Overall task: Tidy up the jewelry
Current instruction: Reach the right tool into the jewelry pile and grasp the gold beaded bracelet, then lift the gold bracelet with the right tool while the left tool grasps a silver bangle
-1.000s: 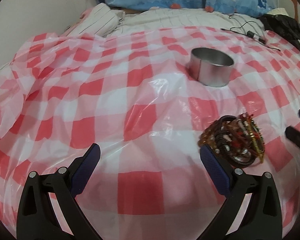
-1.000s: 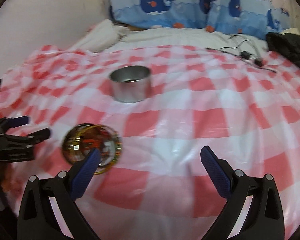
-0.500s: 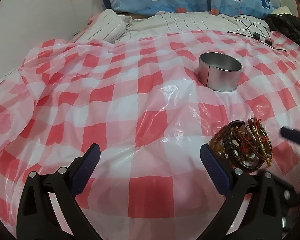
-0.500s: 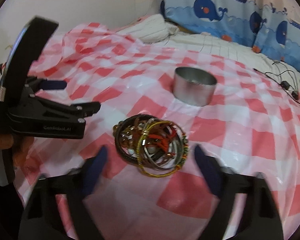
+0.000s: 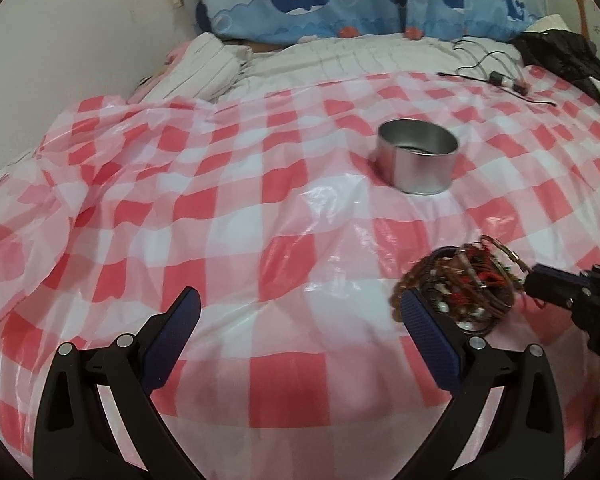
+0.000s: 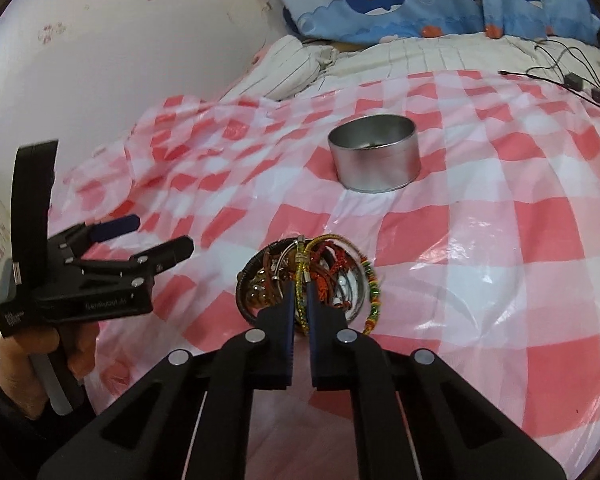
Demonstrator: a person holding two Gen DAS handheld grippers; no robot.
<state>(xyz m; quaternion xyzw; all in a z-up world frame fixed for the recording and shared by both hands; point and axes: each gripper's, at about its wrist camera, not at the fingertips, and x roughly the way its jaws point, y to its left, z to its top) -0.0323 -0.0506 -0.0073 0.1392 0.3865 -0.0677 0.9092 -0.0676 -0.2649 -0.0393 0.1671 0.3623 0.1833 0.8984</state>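
A tangled pile of bracelets (image 6: 308, 280) lies on the red-and-white checked plastic sheet (image 6: 480, 240). My right gripper (image 6: 300, 290) is shut on a glittery yellow-green bracelet (image 6: 300, 280) at the pile's near side. In the left wrist view the pile (image 5: 460, 280) sits just past my left gripper's right finger, with the right gripper (image 5: 540, 280) entering from the right. My left gripper (image 5: 300, 312) is open and empty, left of the pile. A round silver tin (image 6: 374, 158) stands open beyond the pile; it also shows in the left wrist view (image 5: 418, 160).
The sheet covers a bed. A striped pillow (image 5: 204, 68) and whale-print cushions (image 5: 340, 0) lie at the back by the wall. Black cables with plugs (image 5: 500, 80) and a dark garment (image 5: 560, 52) lie at the back right.
My right gripper moved in over the bracelet pile and shut from wide open onto a bracelet. The left gripper stayed open beside the pile.
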